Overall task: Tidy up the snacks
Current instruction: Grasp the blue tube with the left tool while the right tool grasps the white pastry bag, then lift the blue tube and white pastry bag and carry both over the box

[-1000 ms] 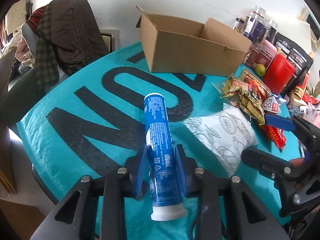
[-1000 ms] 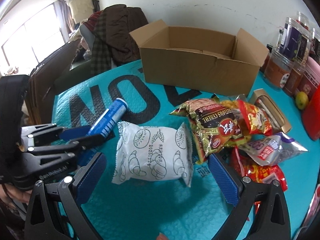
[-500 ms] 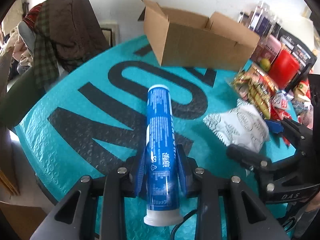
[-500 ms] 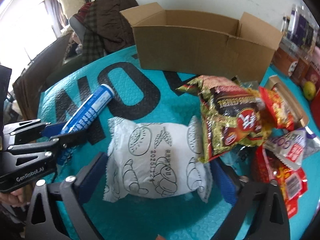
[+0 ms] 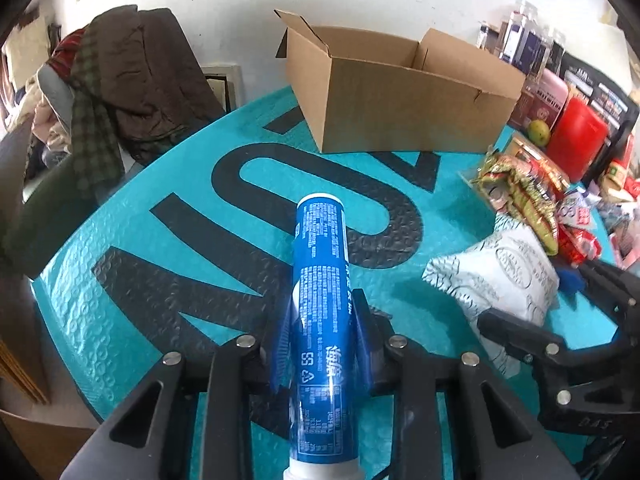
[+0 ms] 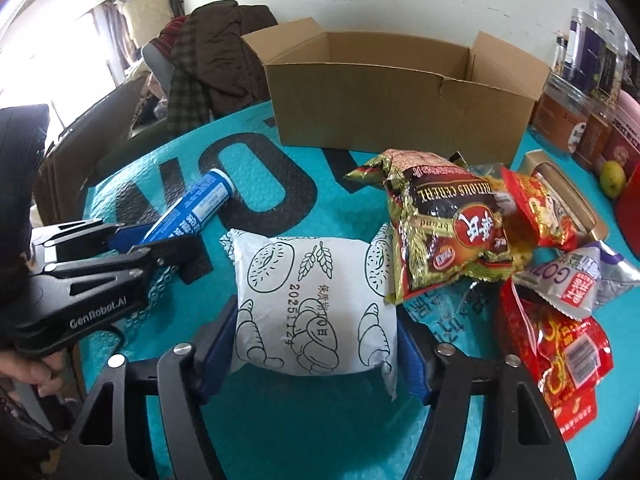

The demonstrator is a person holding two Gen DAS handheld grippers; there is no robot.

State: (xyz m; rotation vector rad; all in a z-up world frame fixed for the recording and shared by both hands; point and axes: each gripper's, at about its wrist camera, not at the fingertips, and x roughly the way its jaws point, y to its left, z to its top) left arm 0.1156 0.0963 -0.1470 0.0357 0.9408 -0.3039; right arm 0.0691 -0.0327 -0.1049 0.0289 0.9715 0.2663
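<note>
Left wrist view shows the blue tube (image 5: 322,312) lengthwise, clamped between the left gripper (image 5: 323,344) pads, white cap nearest the camera, fine white print down its side, far end raised over the teal table cover (image 5: 120,280). Right wrist view alone shows the white bread bag (image 6: 312,304) face on, printed with croissant and wheat drawings and a date, squeezed between the right gripper (image 6: 316,344) pads near the table's front edge. A heap of red and gold snack packets (image 6: 448,232) lies just beside it to the right. An open cardboard box (image 6: 396,104) stands at the far edge.
</note>
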